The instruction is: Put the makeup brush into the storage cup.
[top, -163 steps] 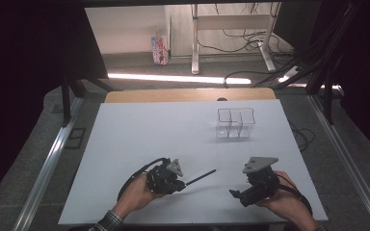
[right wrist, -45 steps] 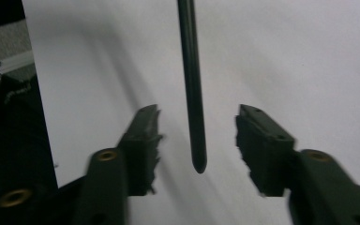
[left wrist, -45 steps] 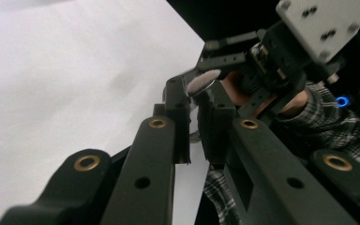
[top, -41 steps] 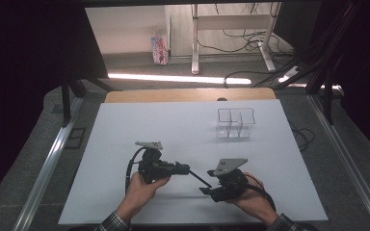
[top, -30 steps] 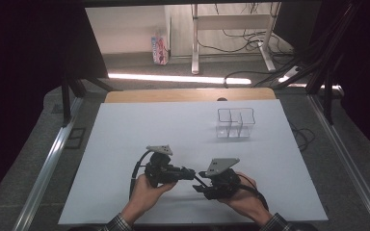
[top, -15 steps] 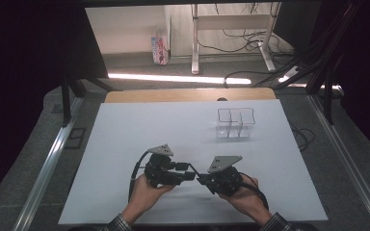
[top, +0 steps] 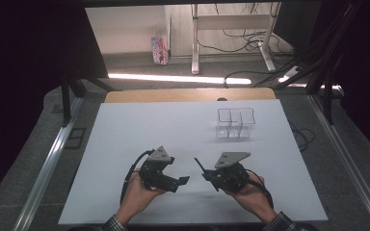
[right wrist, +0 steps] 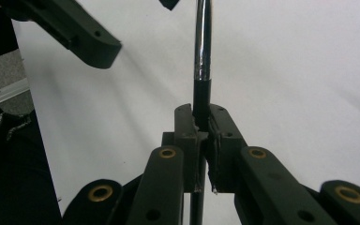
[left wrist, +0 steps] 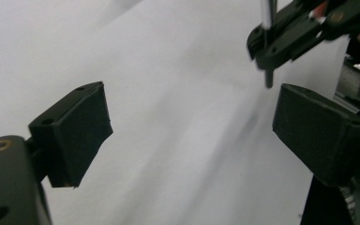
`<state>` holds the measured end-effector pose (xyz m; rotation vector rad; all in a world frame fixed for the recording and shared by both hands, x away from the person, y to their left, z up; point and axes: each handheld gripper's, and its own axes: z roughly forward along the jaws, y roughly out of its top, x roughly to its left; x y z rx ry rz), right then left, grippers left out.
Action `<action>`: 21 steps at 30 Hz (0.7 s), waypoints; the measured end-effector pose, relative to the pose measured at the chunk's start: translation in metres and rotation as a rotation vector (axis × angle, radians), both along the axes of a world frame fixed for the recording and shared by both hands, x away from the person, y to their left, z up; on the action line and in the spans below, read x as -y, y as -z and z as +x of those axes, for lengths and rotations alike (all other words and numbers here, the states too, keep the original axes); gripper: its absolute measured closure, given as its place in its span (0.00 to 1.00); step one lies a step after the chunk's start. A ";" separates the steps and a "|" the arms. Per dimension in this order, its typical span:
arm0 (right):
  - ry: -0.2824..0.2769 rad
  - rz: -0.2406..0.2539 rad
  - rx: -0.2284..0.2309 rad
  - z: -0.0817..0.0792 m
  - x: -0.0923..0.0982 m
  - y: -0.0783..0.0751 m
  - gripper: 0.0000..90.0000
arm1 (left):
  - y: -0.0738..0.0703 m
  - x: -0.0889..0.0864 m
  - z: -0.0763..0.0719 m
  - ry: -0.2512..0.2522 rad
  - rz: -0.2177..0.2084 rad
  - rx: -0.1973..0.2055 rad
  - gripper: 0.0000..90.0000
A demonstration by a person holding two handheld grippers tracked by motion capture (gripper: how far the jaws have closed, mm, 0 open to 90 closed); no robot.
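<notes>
Jaws of the right gripper pinch a thin pen near the table's front edge; the left gripper, just beside it, has just been opening, nothing between its spread pads; clear organizer far right

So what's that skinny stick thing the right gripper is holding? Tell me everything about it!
It is a thin pen-like rod, with a shiny silver metal stretch and a black end section. The right gripper has its jaws shut tight on the black part, and the shaft sticks out past them. In the high view the rod looks dark and slants up over the white table, pointing toward the left gripper, whose jaws have just been opening with nothing between them. Only the right gripper touches it.
</notes>
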<state>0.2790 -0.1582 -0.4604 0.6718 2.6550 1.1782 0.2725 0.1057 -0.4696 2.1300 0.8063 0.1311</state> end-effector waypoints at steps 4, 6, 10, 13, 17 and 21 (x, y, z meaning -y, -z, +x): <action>0.010 -0.005 0.000 0.001 0.004 -0.001 0.93 | 0.001 -0.006 -0.002 -0.006 0.004 -0.005 0.09; 0.012 -0.005 0.004 0.001 0.006 -0.001 0.93 | 0.001 -0.009 -0.003 -0.017 0.008 0.001 0.08; 0.011 -0.001 0.018 0.001 0.009 -0.003 0.93 | 0.001 -0.014 -0.005 -0.027 0.005 -0.005 0.06; 0.003 0.003 0.022 0.000 0.010 -0.004 0.93 | 0.001 -0.016 -0.007 -0.034 0.025 0.004 0.05; 0.004 0.007 0.030 0.000 0.013 -0.006 0.93 | 0.003 -0.022 -0.009 -0.046 0.020 0.001 0.04; 0.016 0.009 0.035 0.001 0.017 -0.008 0.93 | 0.004 -0.031 -0.012 -0.073 0.004 -0.002 0.04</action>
